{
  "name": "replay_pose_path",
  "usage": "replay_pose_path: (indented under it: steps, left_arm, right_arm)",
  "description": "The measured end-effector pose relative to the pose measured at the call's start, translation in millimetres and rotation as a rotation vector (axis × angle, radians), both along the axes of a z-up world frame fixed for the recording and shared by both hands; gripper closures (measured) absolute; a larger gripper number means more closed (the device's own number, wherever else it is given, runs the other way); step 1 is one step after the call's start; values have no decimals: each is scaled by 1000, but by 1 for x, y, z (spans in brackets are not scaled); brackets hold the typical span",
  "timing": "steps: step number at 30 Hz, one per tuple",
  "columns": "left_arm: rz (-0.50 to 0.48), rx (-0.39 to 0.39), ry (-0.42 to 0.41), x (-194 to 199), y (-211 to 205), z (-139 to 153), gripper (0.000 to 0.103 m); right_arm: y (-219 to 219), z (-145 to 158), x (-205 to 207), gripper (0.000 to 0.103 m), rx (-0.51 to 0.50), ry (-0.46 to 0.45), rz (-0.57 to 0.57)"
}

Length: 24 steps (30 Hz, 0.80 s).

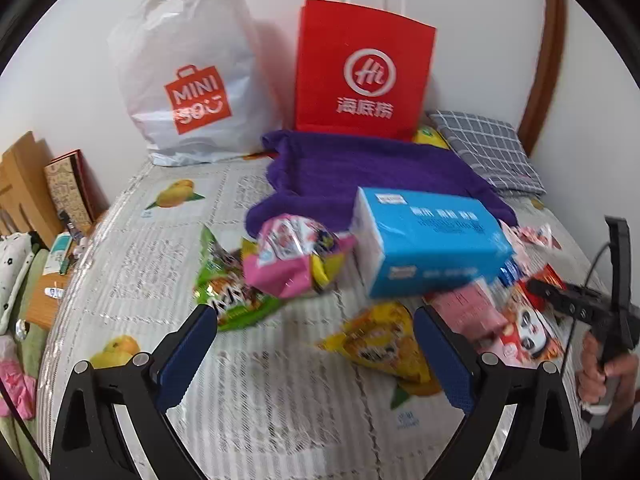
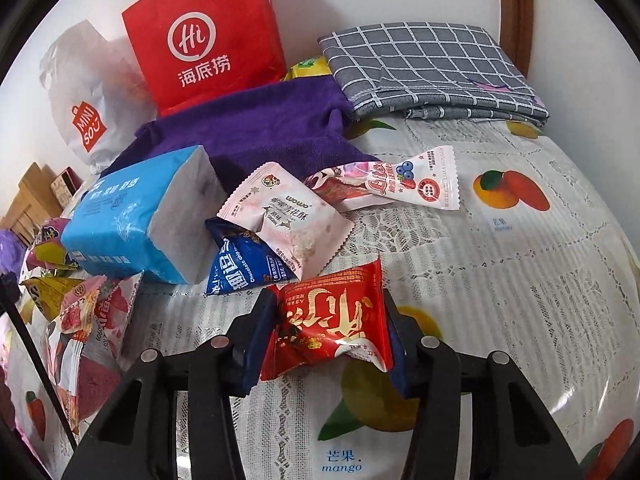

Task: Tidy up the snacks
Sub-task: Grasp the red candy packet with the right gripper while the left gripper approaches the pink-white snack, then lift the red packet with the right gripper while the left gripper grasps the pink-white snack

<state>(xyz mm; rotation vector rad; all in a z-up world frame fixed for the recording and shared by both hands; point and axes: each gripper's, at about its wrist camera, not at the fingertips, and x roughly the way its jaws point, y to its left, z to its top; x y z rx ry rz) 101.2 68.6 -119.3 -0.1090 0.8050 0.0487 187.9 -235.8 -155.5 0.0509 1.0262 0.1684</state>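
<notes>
Right gripper clamps a red snack packet; left gripper hangs open and empty over the desk.

The crinkly red foil packet sits pinched between the right gripper's pads, just above the lace-patterned, fruit-printed desk cover. Close behind it lie a dark blue chocolate packet and a pale pink pillow packet, overlapping, with a boxy blue tissue pack leaning beside them. Farther back spread a purple towel and a folded grey checked cloth. Against the wall stand a stiff red paper bag and a soft white plastic bag.
</notes>
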Motion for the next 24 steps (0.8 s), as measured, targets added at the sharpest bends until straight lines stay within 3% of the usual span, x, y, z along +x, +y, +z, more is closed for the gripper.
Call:
replay_pose_path:
  steps: [3, 11, 16, 20, 22, 24]
  left_arm:
    - [20, -21, 0, 8, 8, 3, 4]
    - [-15, 101, 35, 42, 5, 1, 4]
    - [-24, 104, 61, 63, 7, -16, 7]
    - [-37, 117, 42, 66, 5, -18, 22]
    - [-64, 81, 41, 65, 6, -16, 45]
    - [-77, 57, 49, 65, 6, -17, 56]
  right_arm:
    - [2, -1, -1, 52, -14, -1, 4]
    - [4, -1, -1, 52, -17, 1, 5]
    - [3, -1, -1, 52, -14, 0, 3]
    - [2, -1, 0, 53, -14, 0, -1]
    - [2, 0, 0, 55, -19, 0, -4]
    - [2, 0, 0, 55, -20, 1, -5]
